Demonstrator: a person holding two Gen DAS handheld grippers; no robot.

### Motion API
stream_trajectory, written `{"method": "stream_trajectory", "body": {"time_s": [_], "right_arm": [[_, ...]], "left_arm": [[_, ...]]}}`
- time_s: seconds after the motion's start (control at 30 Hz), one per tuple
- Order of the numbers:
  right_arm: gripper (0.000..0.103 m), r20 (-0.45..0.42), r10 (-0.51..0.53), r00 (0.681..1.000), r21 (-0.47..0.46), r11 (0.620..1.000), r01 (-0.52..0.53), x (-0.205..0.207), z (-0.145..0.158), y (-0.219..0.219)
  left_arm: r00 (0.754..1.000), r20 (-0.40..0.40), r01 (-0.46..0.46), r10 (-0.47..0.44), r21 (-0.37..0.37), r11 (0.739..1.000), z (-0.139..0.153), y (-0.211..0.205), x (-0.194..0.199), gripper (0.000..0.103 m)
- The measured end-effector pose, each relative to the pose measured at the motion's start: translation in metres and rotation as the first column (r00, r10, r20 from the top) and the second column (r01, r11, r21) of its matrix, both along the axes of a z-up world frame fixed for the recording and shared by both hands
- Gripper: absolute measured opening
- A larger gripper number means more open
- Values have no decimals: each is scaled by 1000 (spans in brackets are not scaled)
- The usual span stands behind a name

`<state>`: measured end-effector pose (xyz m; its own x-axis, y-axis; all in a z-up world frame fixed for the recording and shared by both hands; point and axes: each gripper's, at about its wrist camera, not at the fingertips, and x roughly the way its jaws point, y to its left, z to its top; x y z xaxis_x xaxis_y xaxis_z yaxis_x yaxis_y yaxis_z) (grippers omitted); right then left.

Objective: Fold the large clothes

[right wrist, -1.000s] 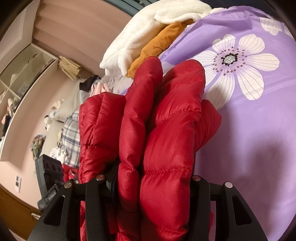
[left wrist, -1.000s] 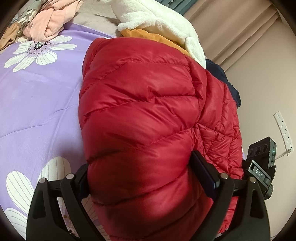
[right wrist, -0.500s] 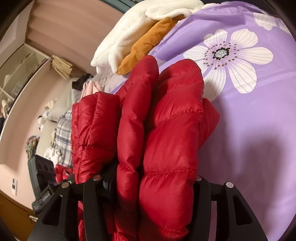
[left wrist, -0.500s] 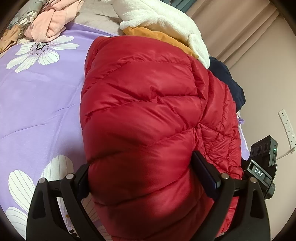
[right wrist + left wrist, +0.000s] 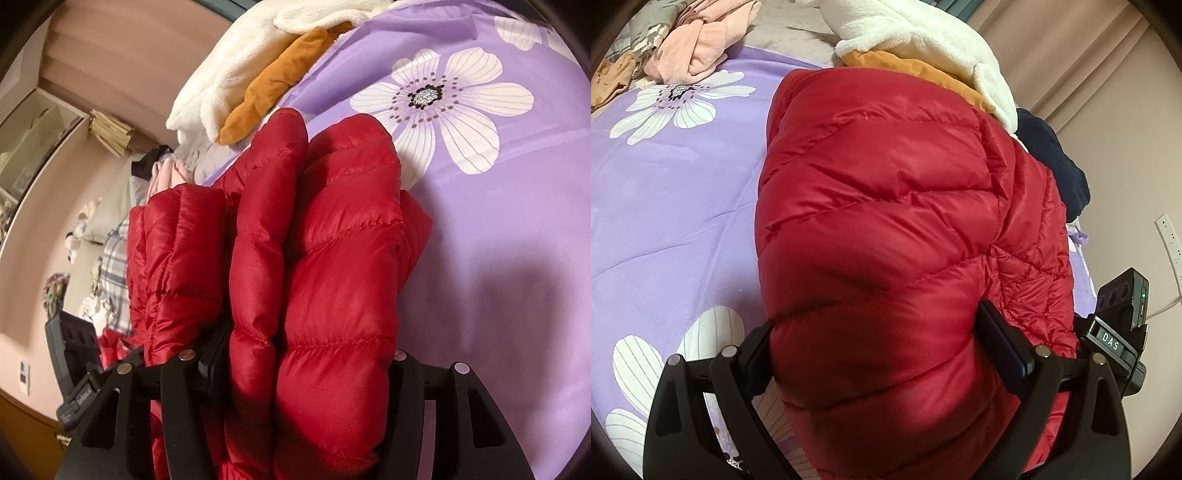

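Observation:
A folded red puffer jacket (image 5: 879,229) fills the left wrist view, held above a purple flowered bed sheet (image 5: 665,206). My left gripper (image 5: 882,354) is shut on one thick folded end of it. In the right wrist view my right gripper (image 5: 303,354) is shut on several stacked layers of the same red jacket (image 5: 325,258). The fingertips of both grippers are buried in the padding. The other gripper's body shows at the right edge of the left view (image 5: 1119,325) and at the lower left of the right view (image 5: 74,354).
A pile of white fleece (image 5: 923,33) and an orange garment (image 5: 916,70) lies at the far end of the bed, with a navy garment (image 5: 1052,162) beside it. Pink clothes (image 5: 698,48) lie at the far left. A wall socket strip (image 5: 1171,240) is on the right.
Both grippers keep their hold on the red jacket. The jacket has shifted slightly toward the white and orange pile, and the right view has swung a little.

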<state>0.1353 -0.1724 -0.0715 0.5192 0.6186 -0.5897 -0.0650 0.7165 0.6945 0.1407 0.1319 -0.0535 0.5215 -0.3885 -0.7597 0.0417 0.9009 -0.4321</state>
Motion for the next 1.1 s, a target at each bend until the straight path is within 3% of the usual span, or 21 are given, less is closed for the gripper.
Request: {"method": "stream_trajectory", "body": {"time_s": [1.1], "right_arm": [[62, -43, -12, 999, 0, 1000, 12, 0, -7, -5]], "left_arm": [[1000, -6, -8, 8, 39, 999, 0, -2, -6, 98]]}}
